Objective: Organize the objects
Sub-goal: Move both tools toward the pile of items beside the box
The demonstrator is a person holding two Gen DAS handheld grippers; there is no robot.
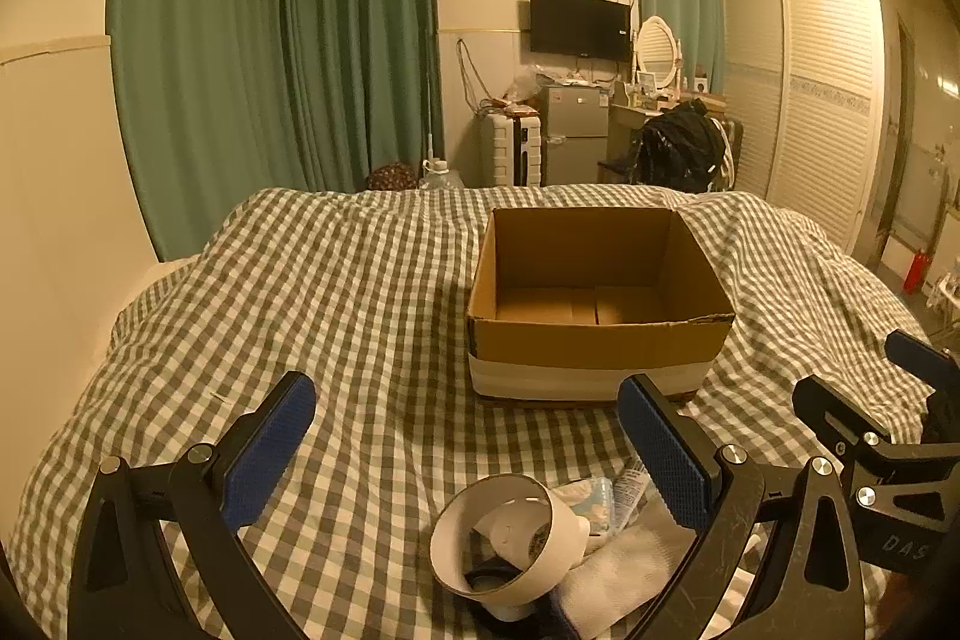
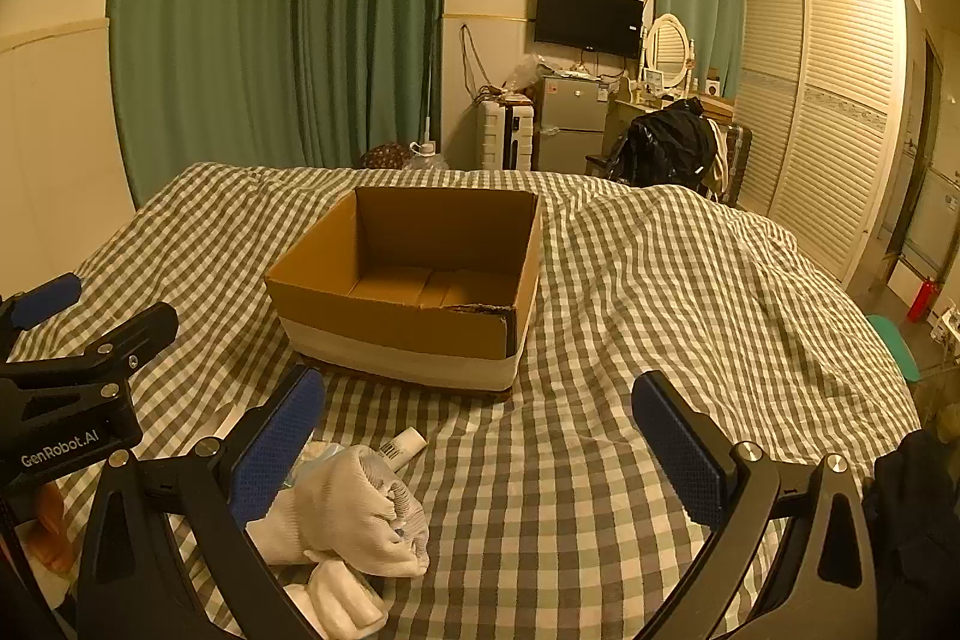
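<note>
An open, empty cardboard box (image 1: pixel 600 340) with a white band stands on the checked bedspread; it also shows in the right wrist view (image 2: pixel 414 334). My left gripper (image 1: pixel 468 454) is open, above a white ring-shaped fan (image 1: pixel 510 538), a white cloth (image 1: pixel 630 568) and a small packet (image 1: pixel 591 502). My right gripper (image 2: pixel 480 448) is open and empty. White gloves (image 2: pixel 354 514) and a small white tube (image 2: pixel 405 445) lie by its left finger (image 2: pixel 279 454). The right gripper shows at the right edge of the left view (image 1: pixel 870 436).
The checked bedspread (image 2: pixel 660 310) covers the bed. A wall (image 1: pixel 54 196) and green curtains (image 1: pixel 270 40) are on the left. Beyond the bed stand a fridge (image 1: pixel 573 133), a chair with a black jacket (image 1: pixel 678 148) and a wardrobe (image 1: pixel 822 100).
</note>
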